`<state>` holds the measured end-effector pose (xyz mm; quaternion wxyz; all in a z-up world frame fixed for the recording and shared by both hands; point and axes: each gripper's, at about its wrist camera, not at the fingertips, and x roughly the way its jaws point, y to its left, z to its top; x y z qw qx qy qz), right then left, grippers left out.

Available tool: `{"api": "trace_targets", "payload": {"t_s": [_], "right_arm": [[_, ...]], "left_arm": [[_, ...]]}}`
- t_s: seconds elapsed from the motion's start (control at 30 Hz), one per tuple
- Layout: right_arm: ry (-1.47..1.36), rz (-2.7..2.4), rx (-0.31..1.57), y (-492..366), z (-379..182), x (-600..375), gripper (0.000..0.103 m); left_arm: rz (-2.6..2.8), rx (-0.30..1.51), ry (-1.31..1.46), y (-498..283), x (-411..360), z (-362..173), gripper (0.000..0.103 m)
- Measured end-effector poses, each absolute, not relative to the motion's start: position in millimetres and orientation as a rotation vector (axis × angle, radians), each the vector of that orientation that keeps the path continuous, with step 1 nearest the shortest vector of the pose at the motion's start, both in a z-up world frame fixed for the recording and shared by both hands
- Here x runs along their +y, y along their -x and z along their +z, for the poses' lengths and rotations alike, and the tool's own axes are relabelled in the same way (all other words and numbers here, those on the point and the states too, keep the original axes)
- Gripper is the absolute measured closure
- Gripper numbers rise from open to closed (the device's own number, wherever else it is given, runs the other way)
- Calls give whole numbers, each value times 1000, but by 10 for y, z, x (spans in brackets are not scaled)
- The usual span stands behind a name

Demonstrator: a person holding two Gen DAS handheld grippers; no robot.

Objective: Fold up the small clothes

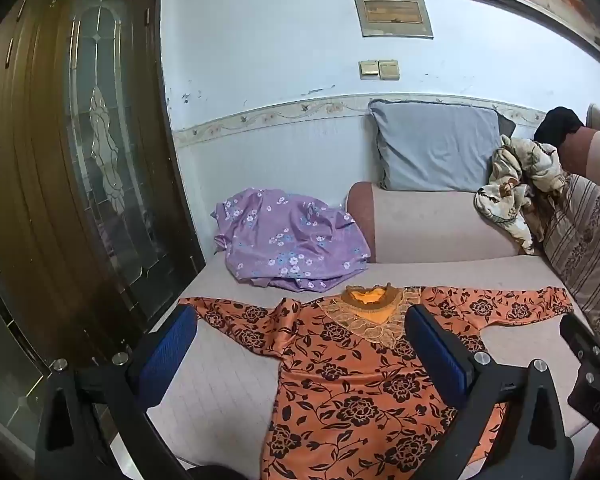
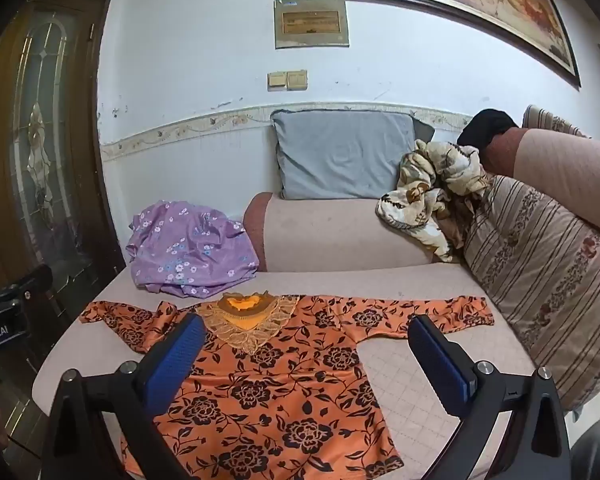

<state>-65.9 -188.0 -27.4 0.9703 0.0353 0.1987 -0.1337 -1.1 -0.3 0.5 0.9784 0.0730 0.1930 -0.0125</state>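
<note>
an orange floral blouse [image 1: 340, 384] is laid flat, front up, on the pale quilted seat [image 1: 220, 392] of a sofa, both sleeves spread out to the sides and the lace collar pointed toward the wall. the left gripper [image 1: 300, 360] is held above the blouse with its blue-padded fingers [image 1: 168, 356] spread wide and nothing between them. the right gripper [image 2: 304, 360] is likewise held wide apart and empty over the garment. a crumpled purple flowered cloth [image 1: 288, 240] is seen behind the blouse, near the dark wooden door [image 1: 80, 160]. a grey pillow [image 1: 432, 148] is propped against the wall, and a cream patterned blanket [image 1: 512, 184] is bunched beside a striped cushion [image 1: 580, 240].
</note>
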Motion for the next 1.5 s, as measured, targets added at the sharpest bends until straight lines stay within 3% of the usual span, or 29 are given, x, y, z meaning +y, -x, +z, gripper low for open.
{"api": "trace_targets", "payload": {"t_s": [0.17,0.4,1.5], "right_arm": [[-54,-282,432,598,-179,-1960,0],[-87,-276,458,475,-477,-1798,0],[-81,-274,470,385,-392,-1891,0]], "left_arm": [[-5,445,-144,-93,-38,-85,0],[-3,451,-136,-188,-66,-129,0],[-14,465,-144,-335,-126,-257,0]]}}
